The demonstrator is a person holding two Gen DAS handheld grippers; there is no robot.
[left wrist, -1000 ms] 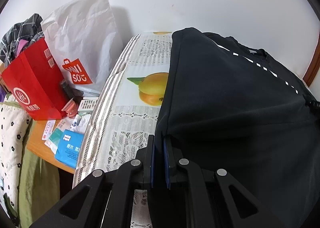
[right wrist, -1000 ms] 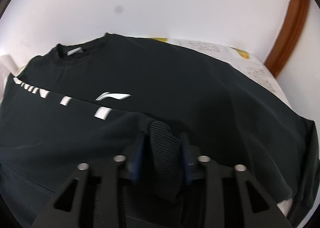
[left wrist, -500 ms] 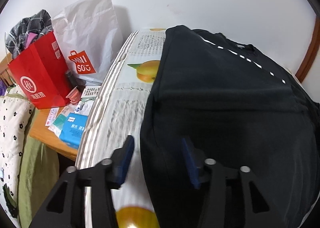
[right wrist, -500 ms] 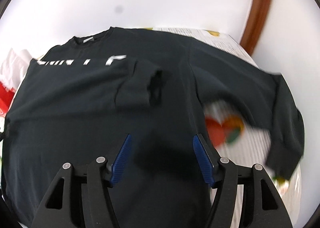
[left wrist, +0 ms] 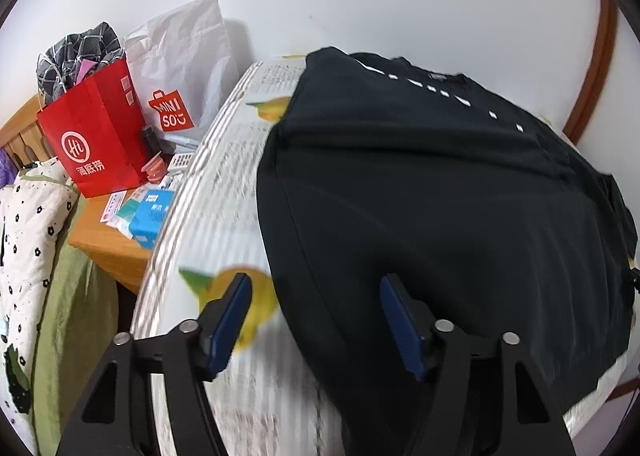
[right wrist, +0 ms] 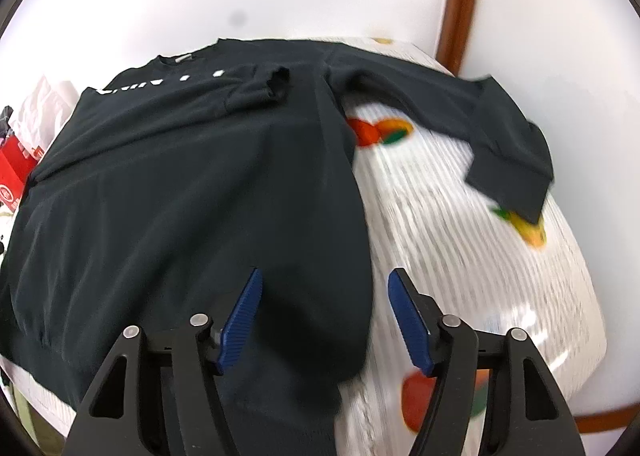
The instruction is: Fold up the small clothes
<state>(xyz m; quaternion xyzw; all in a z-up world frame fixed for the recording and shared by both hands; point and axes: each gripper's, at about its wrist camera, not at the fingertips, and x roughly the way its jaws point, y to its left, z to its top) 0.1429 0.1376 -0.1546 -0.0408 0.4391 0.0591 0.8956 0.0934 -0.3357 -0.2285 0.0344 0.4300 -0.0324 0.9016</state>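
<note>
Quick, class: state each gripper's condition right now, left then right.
Left gripper: open, holding nothing, above the black sweatshirt.
Right gripper: open, holding nothing.

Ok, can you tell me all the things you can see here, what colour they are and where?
shirt: 1, black with white marks, flat on the table, one sleeve folded in, one out
tablecloth: 1, white with fruit prints, under the shirt
red bag: 1, red, on the side stand
white bag: 1, white, behind the red bag
blue packet: 1, blue, on the stand's edge
left hand-held gripper: 1, black with blue pads, open over the shirt's edge
right hand-held gripper: 1, same colours, open over the hem
</note>
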